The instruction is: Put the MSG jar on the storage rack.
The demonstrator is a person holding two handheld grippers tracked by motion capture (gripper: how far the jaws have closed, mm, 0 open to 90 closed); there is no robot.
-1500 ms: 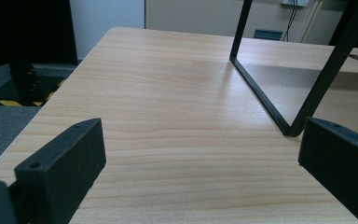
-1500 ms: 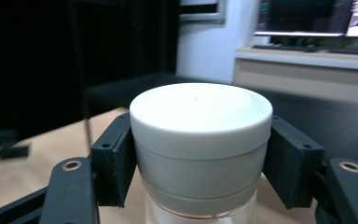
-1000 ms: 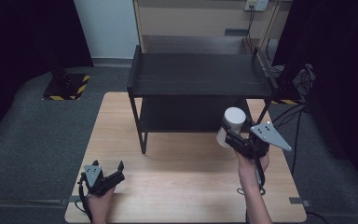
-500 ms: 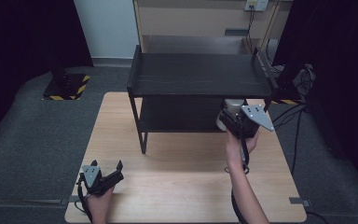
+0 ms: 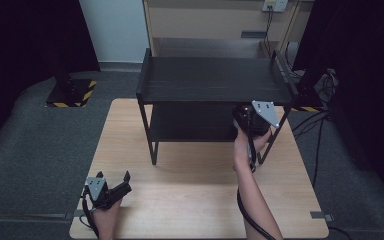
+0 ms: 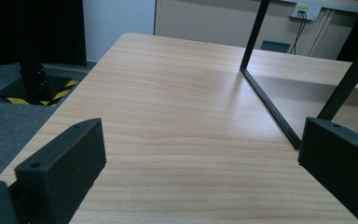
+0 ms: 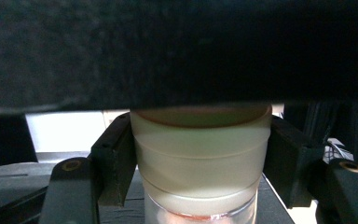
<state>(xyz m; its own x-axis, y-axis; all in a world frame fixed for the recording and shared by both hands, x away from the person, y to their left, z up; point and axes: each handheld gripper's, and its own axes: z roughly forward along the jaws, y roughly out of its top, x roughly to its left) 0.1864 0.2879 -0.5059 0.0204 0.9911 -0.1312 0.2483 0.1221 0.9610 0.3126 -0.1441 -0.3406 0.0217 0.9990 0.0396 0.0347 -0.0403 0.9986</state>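
A black two-tier rack [image 5: 212, 80] stands on the far half of the wooden table [image 5: 195, 190]. My right gripper [image 5: 247, 120] reaches into the right end of its lower shelf [image 5: 190, 125], under the top board. In the right gripper view that gripper [image 7: 200, 161] is shut on a clear jar with a pale cream lid [image 7: 200, 154], held upright by the lid. The top board's dark underside [image 7: 177, 46] sits just above the jar. My left gripper [image 5: 114, 179] rests at the table's front left corner, open, with bare wood between its jaws [image 6: 200, 154].
The rack's leg and floor bar [image 6: 268, 100] run across the table ahead of the left gripper. A black post on a yellow-striped base [image 5: 70, 92] stands on the floor at the left. Cables [image 5: 325, 85] hang off the table's right side.
My right gripper has carried the jar away from me, from above the open table to under the rack's top board at the lower shelf. The left gripper has stayed put.
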